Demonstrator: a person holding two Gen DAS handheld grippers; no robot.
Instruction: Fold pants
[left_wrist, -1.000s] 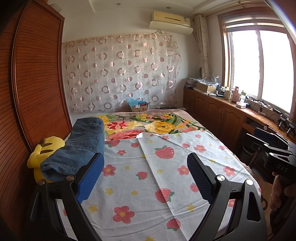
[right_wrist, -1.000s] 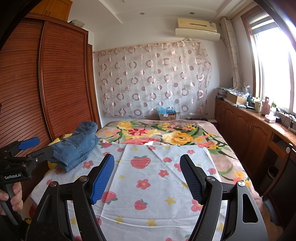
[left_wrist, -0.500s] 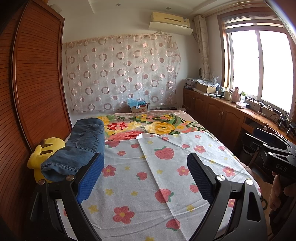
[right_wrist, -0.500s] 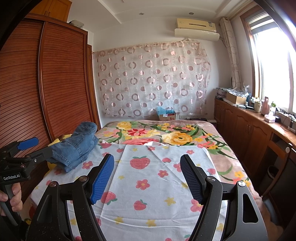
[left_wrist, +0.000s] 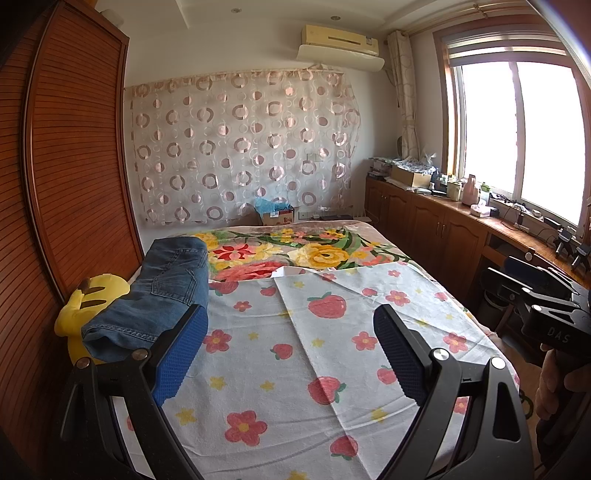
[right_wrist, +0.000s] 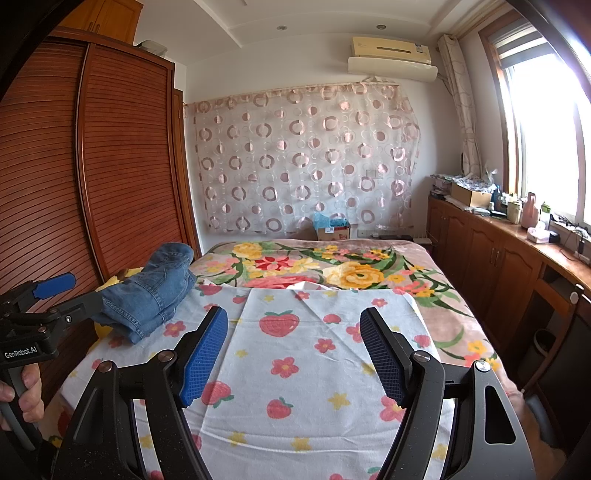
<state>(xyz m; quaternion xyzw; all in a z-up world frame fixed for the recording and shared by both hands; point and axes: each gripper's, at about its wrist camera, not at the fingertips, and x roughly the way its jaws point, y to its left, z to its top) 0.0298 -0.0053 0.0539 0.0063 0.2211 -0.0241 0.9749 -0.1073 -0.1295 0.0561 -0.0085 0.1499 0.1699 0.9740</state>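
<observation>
Folded blue jeans (left_wrist: 162, 291) lie in a bundle at the bed's left edge, partly on a yellow plush toy (left_wrist: 92, 299); the right wrist view shows the same jeans (right_wrist: 151, 291) far left. My left gripper (left_wrist: 290, 334) hangs open above the strawberry-print sheet (left_wrist: 332, 339), nothing between its blue pads. Its left pad stands just in front of the jeans' near end, apart from them. My right gripper (right_wrist: 293, 336) is open too, empty, over the middle of the sheet (right_wrist: 295, 369). Each view catches the other gripper at its side edge, held by a hand.
A tall wooden wardrobe (left_wrist: 66, 166) lines the left side of the bed. A floral blanket (left_wrist: 295, 251) covers the far half. Low wooden cabinets (left_wrist: 443, 229) with clutter run along the right under a window. A cardboard box (left_wrist: 277, 216) sits beyond the bed by the curtain.
</observation>
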